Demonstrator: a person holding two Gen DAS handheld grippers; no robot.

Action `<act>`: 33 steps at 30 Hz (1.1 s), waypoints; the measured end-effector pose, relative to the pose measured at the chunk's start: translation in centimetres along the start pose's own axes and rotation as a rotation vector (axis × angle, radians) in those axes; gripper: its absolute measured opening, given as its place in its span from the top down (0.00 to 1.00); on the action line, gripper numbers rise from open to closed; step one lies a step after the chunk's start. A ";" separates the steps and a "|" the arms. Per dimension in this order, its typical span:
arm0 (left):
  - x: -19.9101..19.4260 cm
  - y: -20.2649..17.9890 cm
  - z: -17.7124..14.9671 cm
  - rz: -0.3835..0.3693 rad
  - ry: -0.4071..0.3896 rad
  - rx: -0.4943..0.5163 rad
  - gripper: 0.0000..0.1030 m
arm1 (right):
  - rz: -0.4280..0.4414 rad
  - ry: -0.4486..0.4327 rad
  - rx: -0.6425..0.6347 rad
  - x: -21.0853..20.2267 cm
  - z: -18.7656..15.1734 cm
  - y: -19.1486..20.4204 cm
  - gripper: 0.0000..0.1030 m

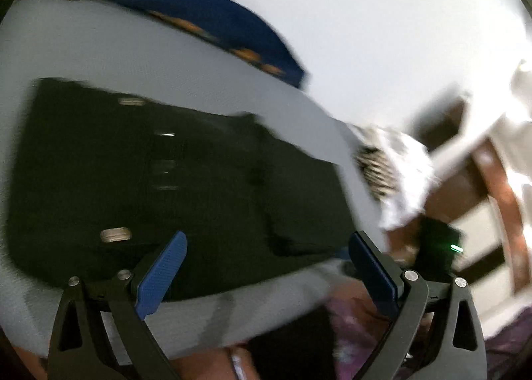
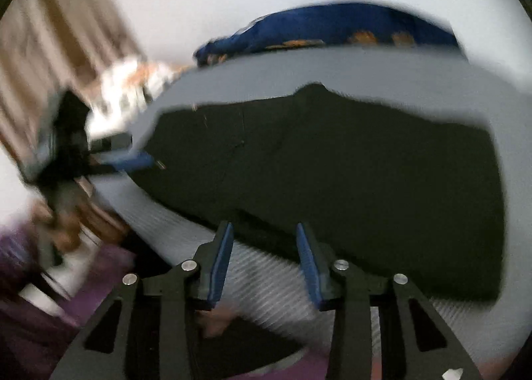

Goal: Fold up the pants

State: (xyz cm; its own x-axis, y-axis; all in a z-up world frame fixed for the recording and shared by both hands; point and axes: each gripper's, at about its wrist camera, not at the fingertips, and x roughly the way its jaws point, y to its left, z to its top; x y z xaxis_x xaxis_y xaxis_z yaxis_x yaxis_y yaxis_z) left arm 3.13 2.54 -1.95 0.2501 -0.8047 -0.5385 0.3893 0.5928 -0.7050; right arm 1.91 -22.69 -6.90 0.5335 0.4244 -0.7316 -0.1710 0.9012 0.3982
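Observation:
Black pants (image 1: pixel 173 173) lie flat on a grey bed surface (image 1: pixel 133 57), waistband end with buttons toward the left in the left wrist view. My left gripper (image 1: pixel 266 247) is open and empty, its blue pads just above the pants' near edge. In the right wrist view the pants (image 2: pixel 349 173) spread across the grey surface (image 2: pixel 266 283). My right gripper (image 2: pixel 264 233) is open and empty at the pants' near edge. The left gripper's blue finger (image 2: pixel 133 160) shows at the pants' left end. Both views are motion-blurred.
A blue pillow with orange print (image 1: pixel 206 20) (image 2: pixel 332 30) lies at the far side of the bed by a white wall. A white striped cloth (image 1: pixel 389 167) and wooden furniture (image 1: pixel 498 187) stand off the bed's end. Purple fabric (image 2: pixel 50 280) is near me.

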 end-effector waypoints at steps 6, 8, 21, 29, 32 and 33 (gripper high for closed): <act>8.1 -2.4 1.9 -0.112 0.210 0.008 0.05 | 0.096 -0.057 0.231 -1.5 -1.2 -3.4 0.61; 10.4 -2.8 1.7 -0.095 0.276 0.038 0.06 | 0.116 -0.071 0.247 -1.7 -1.2 -3.7 0.59; 15.1 -1.7 1.0 -0.021 0.343 0.019 0.91 | 0.199 -0.114 0.352 -2.6 -1.2 -6.1 0.50; 12.5 -2.5 0.9 -0.080 0.317 -0.081 0.93 | 0.208 -0.121 0.457 -2.4 -1.6 -8.4 0.48; 12.5 -2.1 0.5 -0.035 0.321 -0.099 0.93 | 0.200 -0.121 0.452 -2.6 -1.6 -8.5 0.47; 12.7 -1.5 0.3 -0.002 0.313 -0.097 0.92 | 0.198 -0.122 0.446 -2.6 -1.6 -8.5 0.46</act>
State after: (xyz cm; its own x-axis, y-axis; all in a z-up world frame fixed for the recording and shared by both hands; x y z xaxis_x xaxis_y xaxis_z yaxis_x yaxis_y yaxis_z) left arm 5.97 -8.58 -7.59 -0.0415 -0.7654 -0.6422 0.2993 0.6037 -0.7389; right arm 0.64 -31.27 -9.29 0.6238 0.5466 -0.5587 0.0775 0.6680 0.7401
